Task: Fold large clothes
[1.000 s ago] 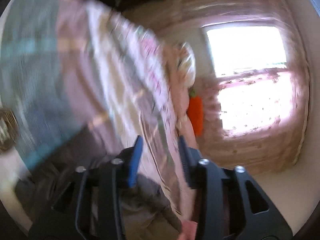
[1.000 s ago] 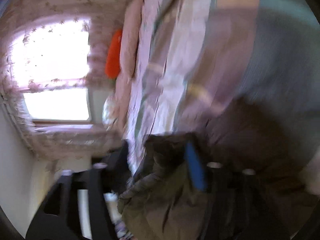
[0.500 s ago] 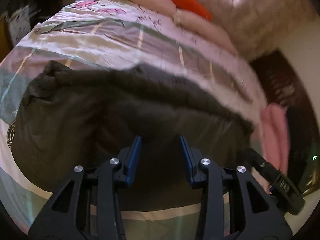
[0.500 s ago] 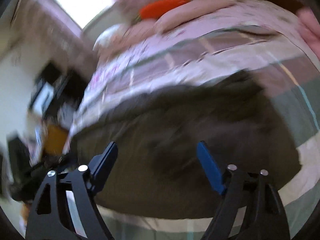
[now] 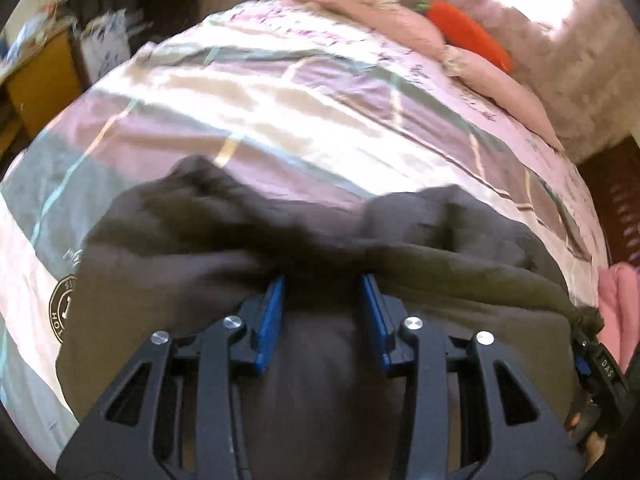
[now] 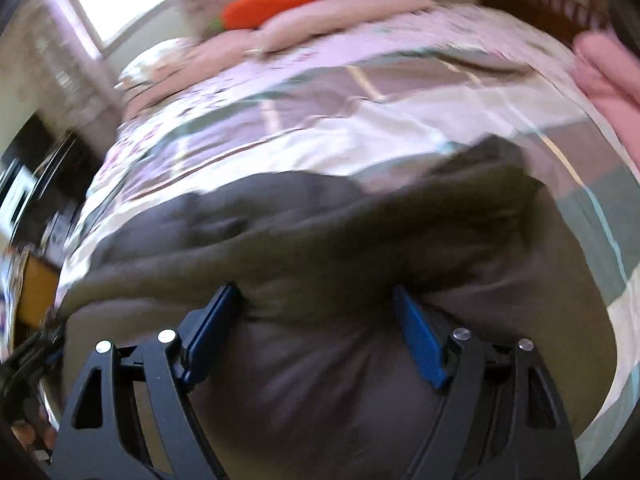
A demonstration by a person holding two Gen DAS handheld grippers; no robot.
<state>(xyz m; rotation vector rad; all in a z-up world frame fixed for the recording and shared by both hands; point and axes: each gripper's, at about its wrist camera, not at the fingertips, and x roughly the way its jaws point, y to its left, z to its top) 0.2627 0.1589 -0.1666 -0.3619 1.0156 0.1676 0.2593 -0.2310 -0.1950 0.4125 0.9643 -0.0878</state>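
A large dark grey-brown garment [image 5: 320, 360] lies bunched on the bed, with a rumpled fold running across its far side. It also fills the lower half of the right wrist view [image 6: 320, 360]. My left gripper [image 5: 322, 286] is open, its blue-padded fingertips pressed against the fold of the garment. My right gripper [image 6: 316, 296] is open wide, its fingertips also at the garment's fold. The right gripper's body shows at the right edge of the left wrist view [image 5: 600, 372].
The bed has a pink, grey and white striped cover [image 5: 320, 100]. Pink pillows [image 5: 480, 68] and an orange carrot plush [image 5: 468, 36] lie at the head. A pink cloth [image 5: 620, 296] lies at the right. Cluttered furniture [image 5: 40, 72] stands left of the bed.
Both grippers swung from a raised, tilted pose down to the bed. They have moved closer to the garment, and their fingertips now reach its fold. The right gripper has opened.
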